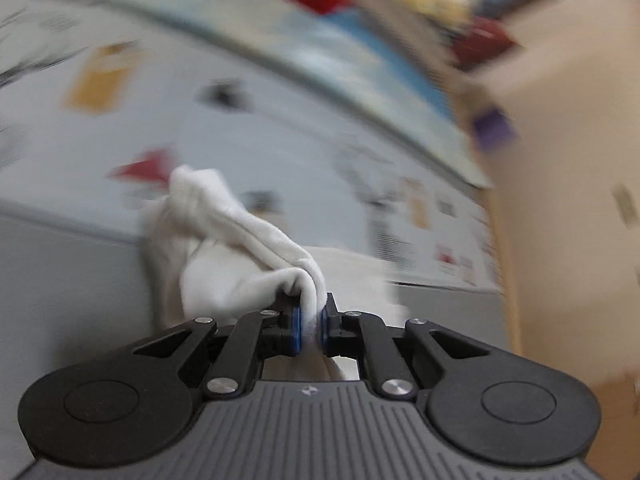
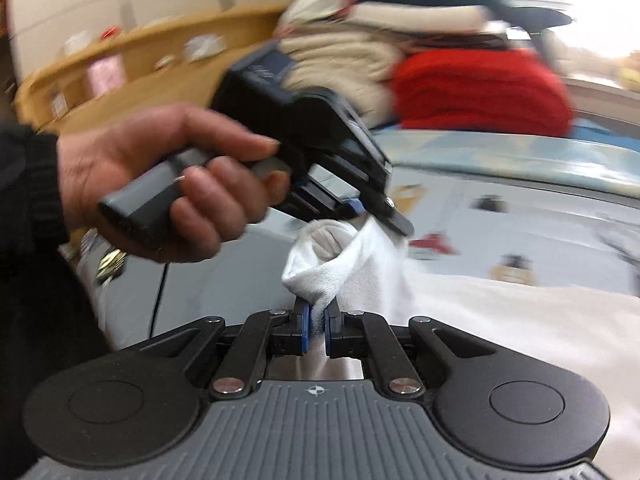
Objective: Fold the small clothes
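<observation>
A small white garment (image 1: 224,240) is being held up over the tabletop (image 1: 280,128), grasped by both the left tongs (image 1: 310,326) and right tongs (image 2: 316,326); laying it flat is judged next.

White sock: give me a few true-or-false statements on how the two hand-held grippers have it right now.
1. The right hand-held gripper is shut on the white sock. True.
2. The left hand-held gripper is open and empty. False: it pinches the sock too.
3. The sock lies flat on the table. False: it hangs lifted between both grippers.
4. A red folded cloth sits in the pile behind. True.
5. A bare hand holds the left gripper's handle. True.
</observation>
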A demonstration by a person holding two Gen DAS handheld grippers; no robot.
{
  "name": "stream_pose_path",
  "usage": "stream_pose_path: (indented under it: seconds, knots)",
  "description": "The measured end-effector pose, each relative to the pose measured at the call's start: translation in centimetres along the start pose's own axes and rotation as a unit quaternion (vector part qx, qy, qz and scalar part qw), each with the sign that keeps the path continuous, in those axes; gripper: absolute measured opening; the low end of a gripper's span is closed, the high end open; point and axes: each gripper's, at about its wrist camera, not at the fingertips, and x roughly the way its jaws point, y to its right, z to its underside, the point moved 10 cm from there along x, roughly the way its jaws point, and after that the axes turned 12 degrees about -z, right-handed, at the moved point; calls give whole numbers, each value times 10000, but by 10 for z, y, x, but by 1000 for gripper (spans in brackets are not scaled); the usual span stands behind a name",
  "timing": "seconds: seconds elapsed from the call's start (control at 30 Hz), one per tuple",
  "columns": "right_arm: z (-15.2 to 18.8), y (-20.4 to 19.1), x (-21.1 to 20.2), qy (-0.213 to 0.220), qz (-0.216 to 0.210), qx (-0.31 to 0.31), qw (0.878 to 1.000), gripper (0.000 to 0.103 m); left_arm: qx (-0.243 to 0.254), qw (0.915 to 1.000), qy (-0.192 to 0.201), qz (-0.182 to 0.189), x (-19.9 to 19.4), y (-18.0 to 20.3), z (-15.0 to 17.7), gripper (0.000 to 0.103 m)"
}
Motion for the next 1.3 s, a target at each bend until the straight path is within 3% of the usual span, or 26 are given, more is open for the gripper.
stream_pose_path:
  seconds: [0.13, 0.2, 0.27, 0.33, 0.4, 0.43, 0.5, 0.6, 0.67, 0.7, 0.77, 0.8, 0.9, 0.93, 1.0, 1.07, 1.1, 1.17, 1.23, 1.3]
  knots:
    - [11, 62, -78, 432, 1339, 564, 9884, 7, 964, 9905, 52, 982, 8, 107, 22, 18]
    - [32, 97, -112, 360, 2183, 1018, 9699, 6, 1067, 9885, 94, 1066, 15, 127, 28, 40]
    - [68, 131, -135, 24, 2821, 1661, 9449, 8, 1054, 9907, -7, 865, 25, 126, 33, 41]
    - [114, 160, -144, -485, 2879, 2509, 9229, 11, 1069, 9923, -199, 597, 34, 117, 41, 41]
    - [142, 180, -155, -384, 2822, 3310, 8996, 18, 1169, 9913, -488, 348, 42, 107, 52, 40]
    - [147, 185, -157, -253, 2691, 3565, 8943, 20, 1289, 9893, -654, 200, 48, 101, 59, 39]
    - [147, 192, -156, 35, 2359, 3825, 8933, 23, 1639, 9823, -898, -76, 61, 98, 73, 31]
    - [147, 201, -155, 300, 2013, 4026, 8925, 30, 2130, 9693, -1222, -124, 69, 89, 100, 25]
    - [146, 204, -147, 279, 1819, 4193, 8890, 30, 2490, 9579, -1425, -79, 71, 85, 116, 24]
    - [145, 204, -144, 231, 1785, 4219, 8886, 23, 2674, 9515, -1517, -105, 74, 84, 126, 24]
    - [141, 208, -149, 69, 2186, 4018, 8892, 10, 3130, 9334, -1693, -464, 84, 74, 147, 24]
    - [144, 210, -153, -90, 2433, 3996, 8838, 10, 3404, 9199, -1808, -729, 92, 65, 160, 21]
    - [158, 213, -166, -270, 2742, 4428, 8532, 12, 3976, 8879, -2004, -1160, 105, 49, 185, 15]
    - [158, 214, -170, -331, 2878, 4471, 8463, 12, 4069, 8844, -1964, -1172, 105, 49, 186, 15]
    - [145, 218, -184, -462, 3331, 4239, 8410, 12, 3892, 8945, -1905, -1103, 100, 49, 175, 15]
    - [118, 229, -196, -405, 3625, 3897, 8456, 17, 3568, 9132, -1715, -965, 88, 49, 157, 15]
    - [97, 235, -200, -227, 3560, 3742, 8560, 17, 3492, 9198, -1546, -902, 81, 50, 147, 16]
    - [52, 242, -201, 21, 3257, 3274, 8870, 17, 3359, 9302, -1226, -829, 70, 50, 129, 17]
    - [9, 247, -192, -29, 2958, 2586, 9196, 27, 3157, 9397, -1075, -759, 66, 49, 116, 17]
    - [-15, 252, -173, -221, 2746, 2093, 9382, 65, 3085, 9416, -1024, -874, 67, 45, 110, 17]
